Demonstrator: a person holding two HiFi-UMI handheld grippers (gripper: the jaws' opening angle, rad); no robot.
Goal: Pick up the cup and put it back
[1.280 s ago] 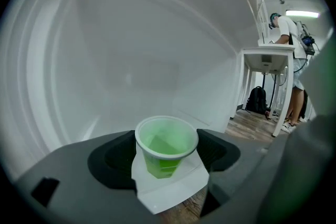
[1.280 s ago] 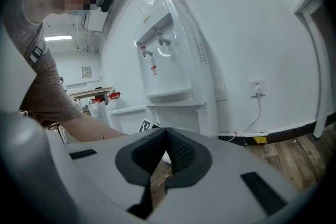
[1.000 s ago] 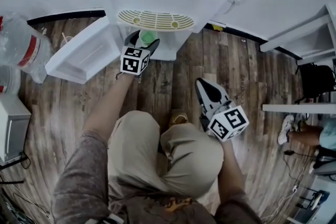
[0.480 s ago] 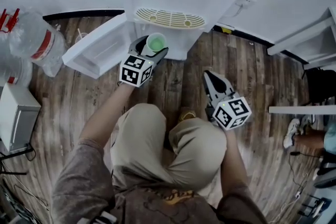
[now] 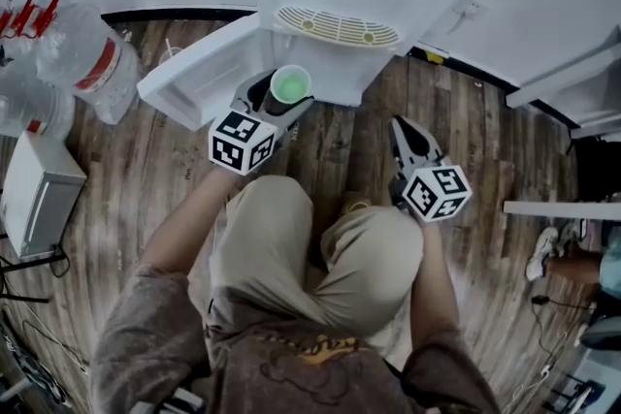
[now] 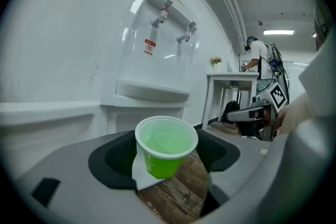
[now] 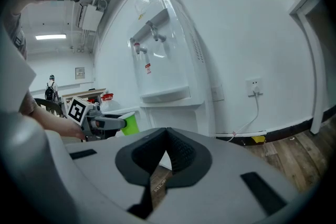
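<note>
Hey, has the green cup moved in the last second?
Yes. The green cup, held in the left hand-held gripper, now sits farther from the dispenser's drip grille, drawn toward the person in the head view.

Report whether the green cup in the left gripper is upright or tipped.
Upright: the green cup sits between the left gripper's jaws with its rim level and mouth facing up.

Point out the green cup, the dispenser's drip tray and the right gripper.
green cup [image 5: 290, 88]: head view, inside its open mouth.
drip tray [image 5: 337, 26]: head view, slotted top.
right gripper [image 5: 401, 129]: head view, closed jaw tips.
</note>
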